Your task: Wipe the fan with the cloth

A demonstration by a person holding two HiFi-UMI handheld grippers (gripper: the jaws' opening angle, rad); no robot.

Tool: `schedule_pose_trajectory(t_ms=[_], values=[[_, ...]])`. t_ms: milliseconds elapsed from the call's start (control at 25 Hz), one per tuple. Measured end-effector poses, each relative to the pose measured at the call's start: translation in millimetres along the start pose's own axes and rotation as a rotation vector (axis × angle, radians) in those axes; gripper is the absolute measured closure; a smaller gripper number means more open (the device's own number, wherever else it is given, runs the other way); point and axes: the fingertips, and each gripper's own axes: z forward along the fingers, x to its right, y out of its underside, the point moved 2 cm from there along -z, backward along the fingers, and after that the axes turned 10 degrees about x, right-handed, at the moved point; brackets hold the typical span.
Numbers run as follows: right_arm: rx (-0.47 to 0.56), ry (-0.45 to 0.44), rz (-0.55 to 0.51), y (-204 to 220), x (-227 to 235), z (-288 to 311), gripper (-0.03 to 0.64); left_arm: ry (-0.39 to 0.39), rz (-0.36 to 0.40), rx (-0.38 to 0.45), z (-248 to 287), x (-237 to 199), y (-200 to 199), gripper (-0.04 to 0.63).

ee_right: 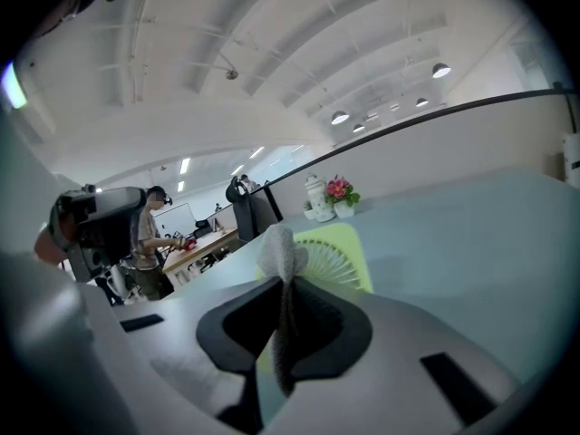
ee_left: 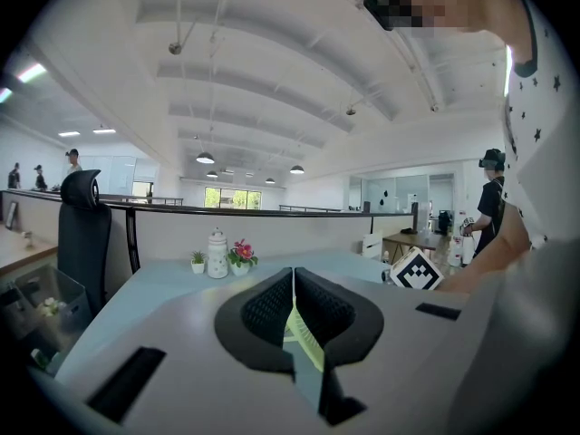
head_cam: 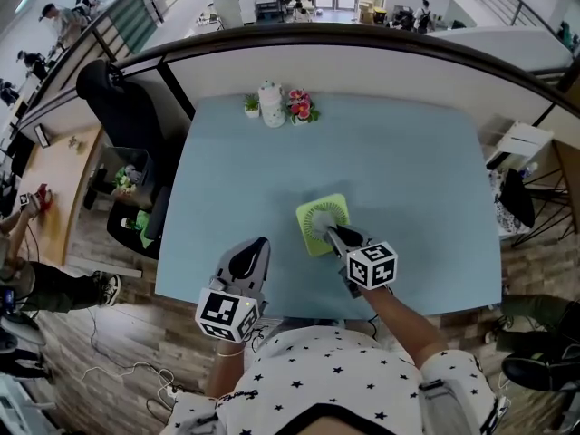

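Note:
A lime-green fan [head_cam: 320,221] lies flat on the light blue table [head_cam: 408,170], grille up. My right gripper [head_cam: 330,234] reaches over its near edge and is shut on a grey cloth [ee_right: 279,250]. In the right gripper view the cloth bunches up between the jaws of the right gripper [ee_right: 283,286], with the fan [ee_right: 335,252] just beyond. The left gripper [head_cam: 256,245] hovers to the left of the fan, apart from it. Seen in its own view, the left gripper [ee_left: 293,275] is shut with nothing in it, and a strip of the fan [ee_left: 306,337] shows below the jaws.
At the table's far edge stand a white jar [head_cam: 271,104], a small green plant [head_cam: 251,106] and a pot of pink flowers [head_cam: 301,107]. A curved partition [head_cam: 362,57] runs behind the table. A black office chair [head_cam: 118,107] is at the left.

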Motion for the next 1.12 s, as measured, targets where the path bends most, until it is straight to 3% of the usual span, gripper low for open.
schedule_pose_trajectory(t_ms=[200,440,720,1120], values=[[-0.092,-0.093,-0.05,28.8,-33.3,13.3,0.588,-0.019,-0.006,-0.001,-5.3,-6.5,0.8,0.563],[-0.166,-0.102,-0.079,52.6,-32.5,17.4,0.588,-0.036,-0.009,-0.011,-9.6,-11.1,4.5,0.563],[-0.136,-0.024,-0.047,43.8,-4.8,8.4,0.588,-0.014,-0.008,-0.013,-5.0,-8.1,3.9,0.563],[-0.081,0.171,0.065,36.5,60.3,-21.0,0.588,0.022,-0.002,-0.015,3.6,-1.5,2.3,0.563]])
